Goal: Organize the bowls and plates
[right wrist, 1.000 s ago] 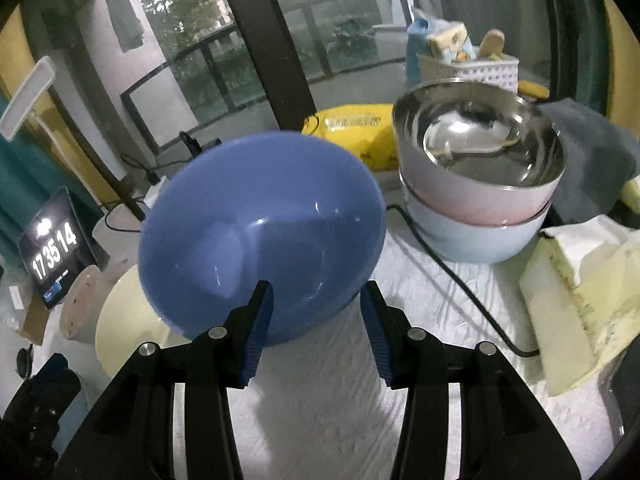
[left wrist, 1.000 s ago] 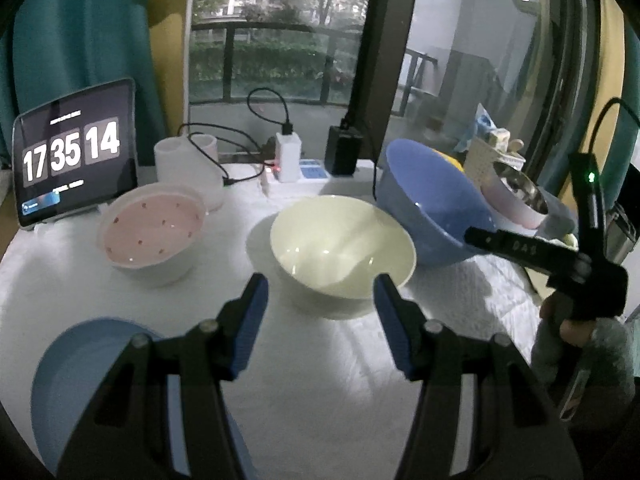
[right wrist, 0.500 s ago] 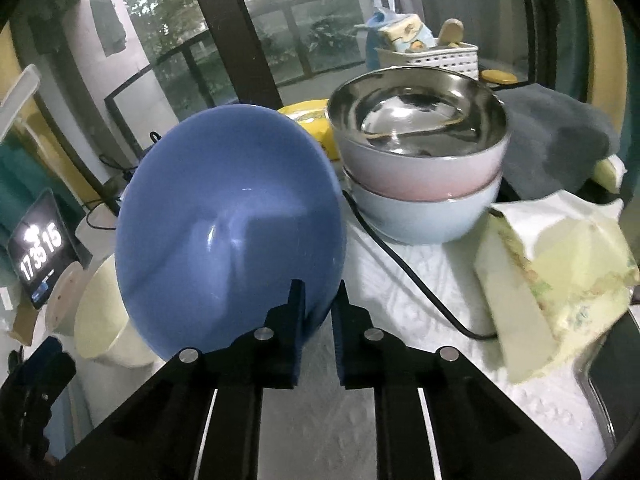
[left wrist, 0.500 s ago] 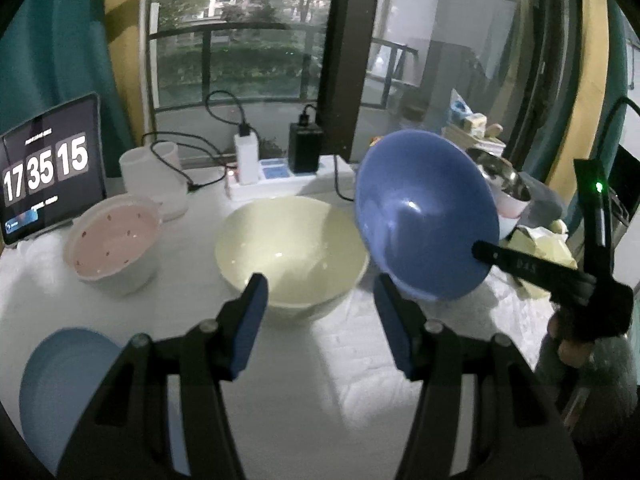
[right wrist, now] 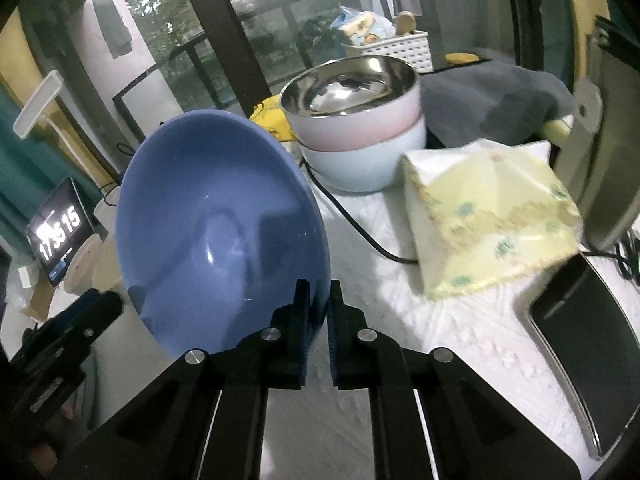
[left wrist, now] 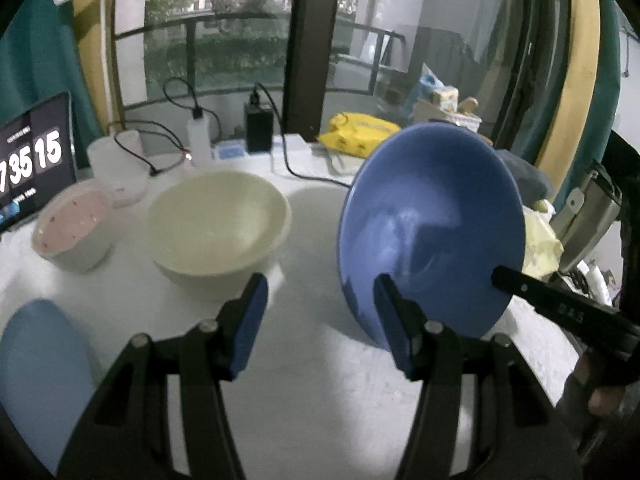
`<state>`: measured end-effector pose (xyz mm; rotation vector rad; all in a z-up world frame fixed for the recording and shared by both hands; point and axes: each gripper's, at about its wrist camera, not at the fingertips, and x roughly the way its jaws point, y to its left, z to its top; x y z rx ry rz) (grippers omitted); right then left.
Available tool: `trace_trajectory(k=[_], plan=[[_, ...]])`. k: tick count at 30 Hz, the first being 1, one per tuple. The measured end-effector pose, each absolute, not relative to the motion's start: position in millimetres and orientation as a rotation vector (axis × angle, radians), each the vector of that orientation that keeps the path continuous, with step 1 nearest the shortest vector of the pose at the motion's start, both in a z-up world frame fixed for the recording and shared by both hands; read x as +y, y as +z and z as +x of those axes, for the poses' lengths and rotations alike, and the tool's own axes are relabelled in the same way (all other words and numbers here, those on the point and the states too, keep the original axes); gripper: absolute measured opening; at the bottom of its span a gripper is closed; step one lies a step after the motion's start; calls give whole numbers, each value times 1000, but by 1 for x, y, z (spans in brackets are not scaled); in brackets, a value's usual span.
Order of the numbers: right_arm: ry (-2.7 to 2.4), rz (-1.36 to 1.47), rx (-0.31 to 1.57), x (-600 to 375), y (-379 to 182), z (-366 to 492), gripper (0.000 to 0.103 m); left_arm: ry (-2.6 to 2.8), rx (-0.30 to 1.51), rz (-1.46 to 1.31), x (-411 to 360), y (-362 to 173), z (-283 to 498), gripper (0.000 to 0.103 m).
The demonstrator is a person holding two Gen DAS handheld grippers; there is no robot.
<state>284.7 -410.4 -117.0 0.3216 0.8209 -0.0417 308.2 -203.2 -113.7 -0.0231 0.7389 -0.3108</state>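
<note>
In the left wrist view, the left gripper (left wrist: 320,312) is seen at the bottom center with its 2 blue-padded jaws spread wide and nothing between them. A cream bowl (left wrist: 219,227) is set upright on the white table cover (left wrist: 320,380) just beyond the left jaw. A pink speckled bowl (left wrist: 72,230) is placed at the left, and a pale blue plate (left wrist: 40,376) is found at the lower left edge. The blue bowl (left wrist: 432,228) is held tilted on its side at the right of the frame, its opening turned toward the camera, with its rim pinched at the lower right by the right gripper (left wrist: 504,274). A tablet clock (left wrist: 34,160) is shown at the far left.

In the right wrist view, the right gripper (right wrist: 318,304) is clenched on the lower rim of the blue bowl (right wrist: 220,232), which fills the left center of the frame. 2 stacked bowls (right wrist: 360,128), a steel-lined pink 1 over a pale blue 1, are seen in the upper center. A yellow tissue pack (right wrist: 488,216) is laid at the right.
</note>
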Motion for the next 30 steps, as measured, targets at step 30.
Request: trace_trajectory(k=[30], plan=[[-15,345,793,-372,-102,246,12,-416,764,-11,-193,-117,281,16]])
